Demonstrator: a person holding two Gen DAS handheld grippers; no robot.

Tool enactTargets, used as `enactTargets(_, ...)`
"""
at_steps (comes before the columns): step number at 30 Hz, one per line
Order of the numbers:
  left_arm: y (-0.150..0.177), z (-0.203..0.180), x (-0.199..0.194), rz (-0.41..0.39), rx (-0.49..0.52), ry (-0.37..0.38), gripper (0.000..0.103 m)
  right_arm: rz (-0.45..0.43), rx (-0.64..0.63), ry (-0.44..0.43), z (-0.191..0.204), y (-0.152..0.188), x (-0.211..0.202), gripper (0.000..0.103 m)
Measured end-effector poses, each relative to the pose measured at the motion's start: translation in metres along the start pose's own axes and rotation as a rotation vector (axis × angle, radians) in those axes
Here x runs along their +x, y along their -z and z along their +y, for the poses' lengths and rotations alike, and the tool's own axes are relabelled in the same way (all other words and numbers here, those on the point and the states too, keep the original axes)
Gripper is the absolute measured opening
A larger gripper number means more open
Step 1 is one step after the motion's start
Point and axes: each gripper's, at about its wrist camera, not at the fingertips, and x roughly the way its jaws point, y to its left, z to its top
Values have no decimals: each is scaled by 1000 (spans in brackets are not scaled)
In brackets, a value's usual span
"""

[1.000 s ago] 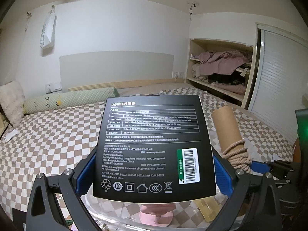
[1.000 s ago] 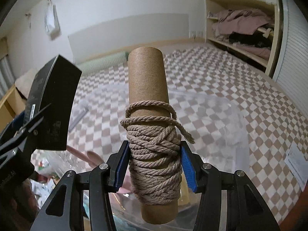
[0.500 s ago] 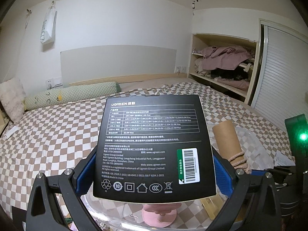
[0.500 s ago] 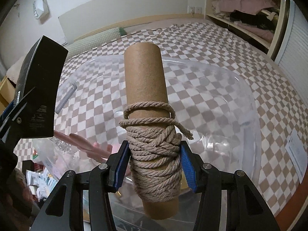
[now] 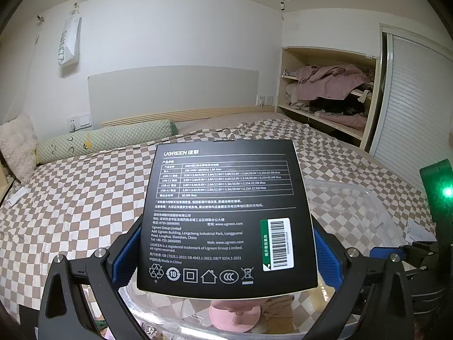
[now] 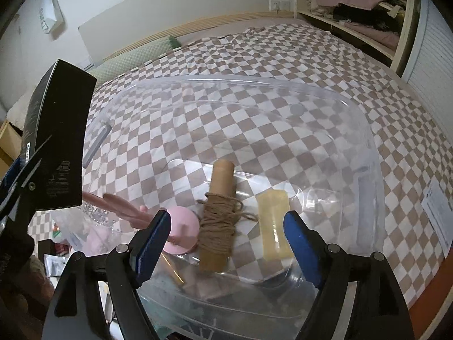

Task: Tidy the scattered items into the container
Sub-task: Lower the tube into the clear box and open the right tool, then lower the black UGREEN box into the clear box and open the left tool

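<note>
Left claw [image 5: 226, 255] pinches the flat black printed cardboard box [image 5: 226, 215] upright over the near rim of the clear plastic tub [image 6: 368, 147]. Right claw [image 6: 226, 240] is spread, empty; twine-wound cardboard tube [image 6: 219, 221] lies inside. Lower the box flat into free floor, then release.

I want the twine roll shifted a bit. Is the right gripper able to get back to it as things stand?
Probably yes: the right gripper is open directly above the twine roll in the clear bin, nothing between.

Checkered bed [image 6: 283, 65] under clear container [image 6: 376, 170].
</note>
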Motion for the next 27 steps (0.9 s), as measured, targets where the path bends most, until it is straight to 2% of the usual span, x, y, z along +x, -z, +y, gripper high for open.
enactTargets(9, -8, -5, -6, -19, 38, 9, 102, -16, 0, 13, 0, -11, -8, 82)
enactTargets(15, -16, -9, 3, 38, 81, 28, 102, -14, 9, 10, -6, -11, -6, 82)
enactTargets(21, -9, -16, 20, 99, 105, 30, 102, -12, 16, 8, -7, -9, -9, 82)
enactTargets(24, -5, -18, 28, 134, 90, 66, 103, -7, 15, 1, -5, -9, -9, 82)
enactTargets(27, 0, -24, 32, 148, 114, 47, 103, -5, 7, 1, -4, -8, -9, 82)
